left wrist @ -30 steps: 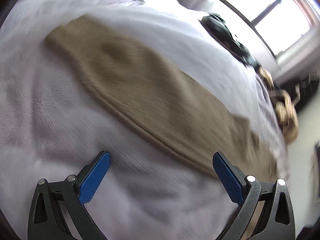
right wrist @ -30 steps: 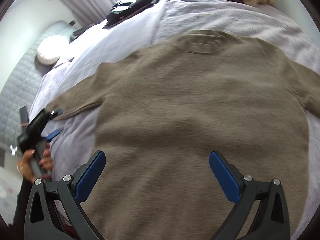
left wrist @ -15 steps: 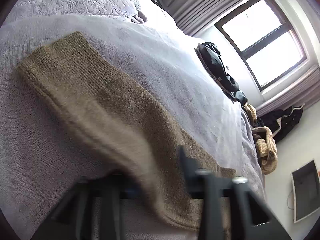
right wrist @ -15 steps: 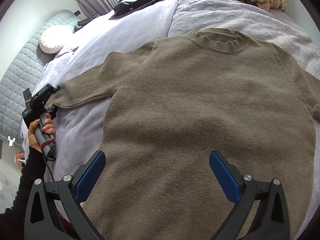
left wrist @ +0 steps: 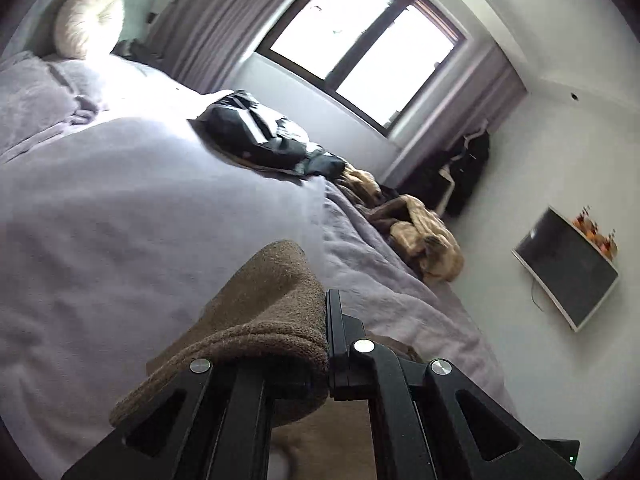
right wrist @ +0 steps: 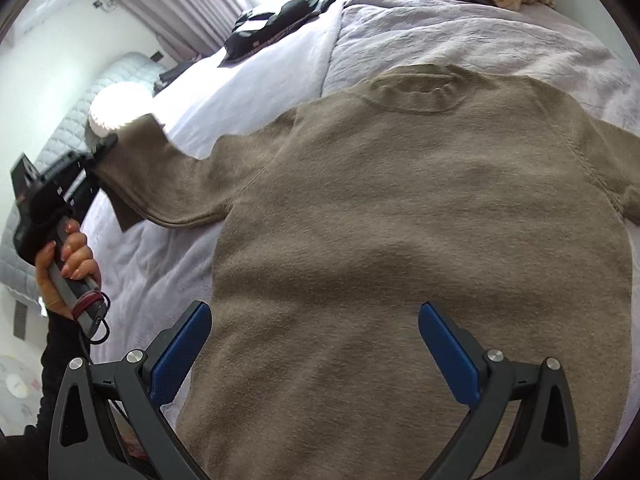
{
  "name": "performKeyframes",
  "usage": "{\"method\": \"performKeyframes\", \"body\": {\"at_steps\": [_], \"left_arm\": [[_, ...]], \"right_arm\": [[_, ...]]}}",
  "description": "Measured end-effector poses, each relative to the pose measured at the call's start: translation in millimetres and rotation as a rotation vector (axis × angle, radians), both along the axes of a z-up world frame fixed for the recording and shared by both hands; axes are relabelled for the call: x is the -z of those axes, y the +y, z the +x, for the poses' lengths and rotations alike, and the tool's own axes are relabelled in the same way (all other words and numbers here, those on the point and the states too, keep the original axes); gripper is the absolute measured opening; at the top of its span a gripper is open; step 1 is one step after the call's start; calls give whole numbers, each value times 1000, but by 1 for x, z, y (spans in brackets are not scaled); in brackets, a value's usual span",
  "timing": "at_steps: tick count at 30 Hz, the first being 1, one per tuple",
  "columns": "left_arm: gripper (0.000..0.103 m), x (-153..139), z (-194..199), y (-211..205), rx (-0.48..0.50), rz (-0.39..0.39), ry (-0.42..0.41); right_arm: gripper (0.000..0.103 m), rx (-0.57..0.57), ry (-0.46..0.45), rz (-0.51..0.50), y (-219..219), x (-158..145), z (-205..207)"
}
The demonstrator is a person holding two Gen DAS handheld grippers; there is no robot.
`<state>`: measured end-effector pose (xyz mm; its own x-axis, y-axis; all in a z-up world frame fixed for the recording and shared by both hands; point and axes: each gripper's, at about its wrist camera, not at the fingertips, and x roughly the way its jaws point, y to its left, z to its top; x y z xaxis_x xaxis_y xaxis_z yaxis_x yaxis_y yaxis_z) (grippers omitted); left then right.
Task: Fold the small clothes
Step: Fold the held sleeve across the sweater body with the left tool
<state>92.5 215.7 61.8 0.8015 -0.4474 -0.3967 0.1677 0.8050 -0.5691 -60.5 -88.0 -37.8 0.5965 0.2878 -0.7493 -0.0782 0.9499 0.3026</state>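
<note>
The left gripper [left wrist: 326,344] is clamped on the cuff of the brown sweater [right wrist: 400,240], whose sleeve [right wrist: 160,184] is raised off the lilac bedspread [right wrist: 440,32], while the right gripper [right wrist: 316,348] hovers with jaws wide apart above the sweater's hem, touching nothing

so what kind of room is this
A bedroom, most likely. A wide bed with a lilac cover fills the view, a round cushion sits at its padded headboard, and curtains hang beside the window. A brown sweater lies spread on the bed.
</note>
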Motion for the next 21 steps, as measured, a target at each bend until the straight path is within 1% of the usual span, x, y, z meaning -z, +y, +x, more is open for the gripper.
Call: {"method": "performKeyframes", "body": {"at_steps": [3,4,6,8,9,11,14,15,16,17,18,19,20,21], "left_arm": [[5,-10,11,-69,111,65,-9],[5,-10,15,-98,150,98,-4],[5,-5,22,-148,223,133,16],[5,8,26,-192,287,172,39],[5,17,28,-220,314,213,59],[5,39,37,-257,341,283,116],[6,71,45,-285,346,363,198],[11,80,45,-287,350,375,220],[33,88,45,-289,360,378,244],[66,94,42,-288,368,370,260],[78,97,38,-284,341,373,254],[83,95,34,-282,312,382,228],[83,92,30,-282,315,387,211],[83,87,27,-280,356,389,212]], "right_arm": [[103,41,-16,36,-27,-3,-6],[103,60,-20,50,-38,-4,-9],[103,101,-28,79,-60,-3,-16],[103,142,-28,105,-82,-1,-23],[103,159,-25,115,-93,1,-26],[103,192,-16,127,-113,6,-32],[103,237,0,146,-138,15,-38],[103,251,6,153,-145,18,-39],[103,264,12,160,-152,21,-40],[103,274,17,166,-157,23,-39],[103,280,20,173,-161,25,-38],[103,281,21,174,-164,26,-37],[103,280,21,171,-165,26,-35],[103,277,21,154,-163,24,-31]]}}
